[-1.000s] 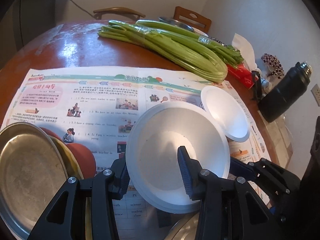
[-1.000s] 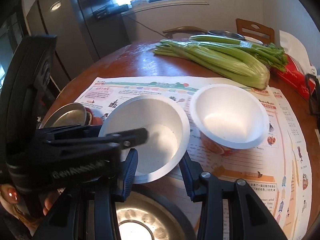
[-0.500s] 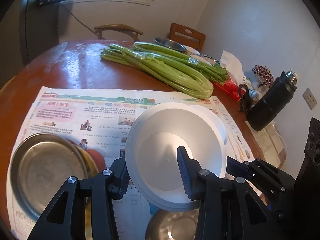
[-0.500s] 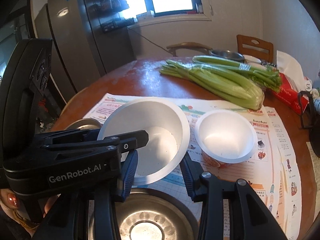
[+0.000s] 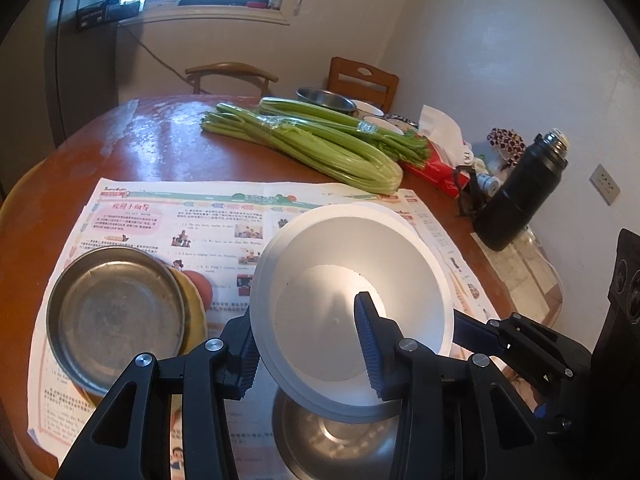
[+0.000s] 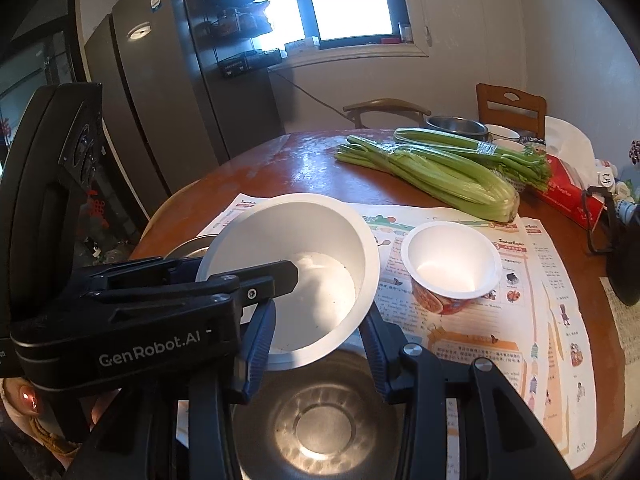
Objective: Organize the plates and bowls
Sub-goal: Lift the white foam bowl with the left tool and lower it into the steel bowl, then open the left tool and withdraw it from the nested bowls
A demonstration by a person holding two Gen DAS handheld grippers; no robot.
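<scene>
Both grippers clamp one white bowl (image 5: 352, 304), held tilted in the air above the near table edge. Left gripper (image 5: 308, 344): one finger inside the bowl, one outside, pinching the near wall. Right gripper (image 6: 316, 344): closed on the same bowl's near rim from the other side (its inner surface bears only small dark specks).

- Steel bowl (image 6: 320, 420): directly below the white bowl, empty.
- Steel plate (image 5: 116, 316): left, on the newspaper (image 5: 168, 216), empty, stacked on a yellow dish (image 5: 192, 312).
- Cup bowl (image 6: 452, 264): right of the white bowl, on the newspaper, empty.
- Celery (image 5: 312, 144): far side of the table.
- Flask (image 5: 520, 196): far right.
</scene>
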